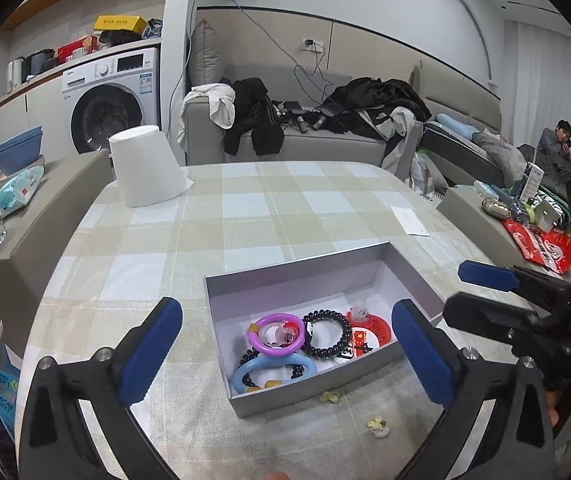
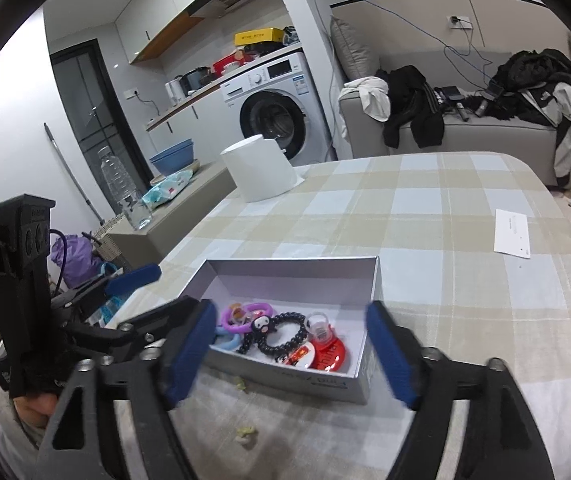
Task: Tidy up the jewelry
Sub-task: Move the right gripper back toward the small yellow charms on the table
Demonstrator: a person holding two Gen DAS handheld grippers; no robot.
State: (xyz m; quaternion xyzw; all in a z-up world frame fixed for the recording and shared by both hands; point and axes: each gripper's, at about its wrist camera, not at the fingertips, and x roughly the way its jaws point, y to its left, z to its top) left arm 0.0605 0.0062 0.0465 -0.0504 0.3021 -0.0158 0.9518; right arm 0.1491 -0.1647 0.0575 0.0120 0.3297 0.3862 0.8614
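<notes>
A shallow silver-grey box sits on the checked tablecloth. Inside lie a purple ring bracelet, a light blue bangle, a black bead bracelet and a red round badge. My left gripper is open and empty, its blue pads either side of the box's near end. My right gripper is open and empty, hovering over the box's near edge; it also shows in the left wrist view.
An upturned white bucket stands at the table's far left. A white paper slip lies at the right. Small yellowish crumbs lie in front of the box. Side benches hold clutter and a water bottle.
</notes>
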